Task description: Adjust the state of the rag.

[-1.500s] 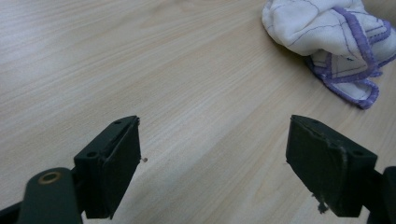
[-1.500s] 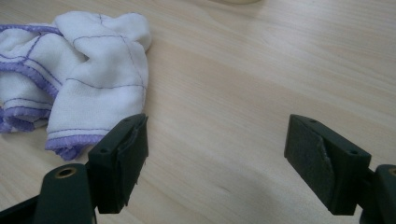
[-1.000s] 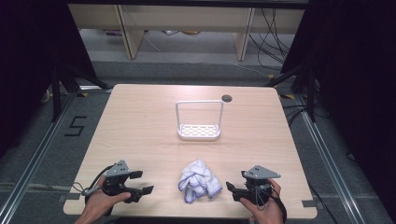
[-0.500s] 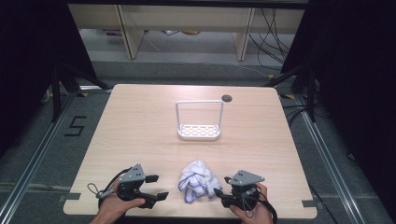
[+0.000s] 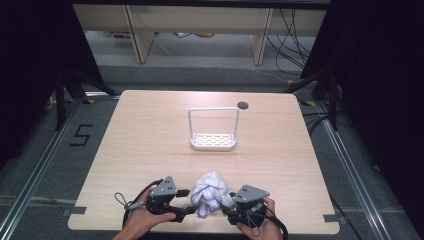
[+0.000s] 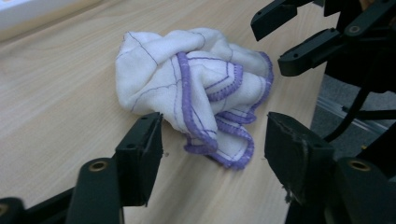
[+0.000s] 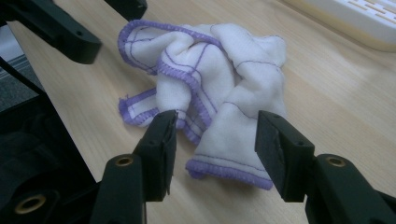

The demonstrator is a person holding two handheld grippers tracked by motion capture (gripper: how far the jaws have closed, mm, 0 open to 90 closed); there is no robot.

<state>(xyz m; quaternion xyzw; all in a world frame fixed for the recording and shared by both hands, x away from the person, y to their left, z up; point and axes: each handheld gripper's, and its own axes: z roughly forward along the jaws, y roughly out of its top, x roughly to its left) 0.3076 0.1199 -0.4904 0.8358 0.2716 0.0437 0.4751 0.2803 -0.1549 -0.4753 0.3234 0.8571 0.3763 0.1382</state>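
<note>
A crumpled white cloth (image 5: 211, 192) with purple stitched edges lies on the table (image 5: 150, 140), near its front edge and well in front of the white rack (image 5: 212, 141) that stands at mid-table.

The left gripper (image 5: 186, 201) sits just left of the cloth, held by the left hand (image 5: 145, 220). Its jaws have just been closing but are still spread; in the left gripper view (image 6: 212, 140) the cloth's near purple hem lies between the tips, and neither pad presses on it.

The right gripper (image 5: 226, 202) sits just right of the cloth, held by the right hand (image 5: 257, 227). Its jaws have also just been closing and are still apart. In the right gripper view (image 7: 215, 133) a hanging fold of the cloth lies between the pads; the left pad is at the cloth's edge, though I cannot tell if it touches, and the right pad stands clear.

Each gripper view shows the other gripper's black jaws just beyond the cloth.
</note>
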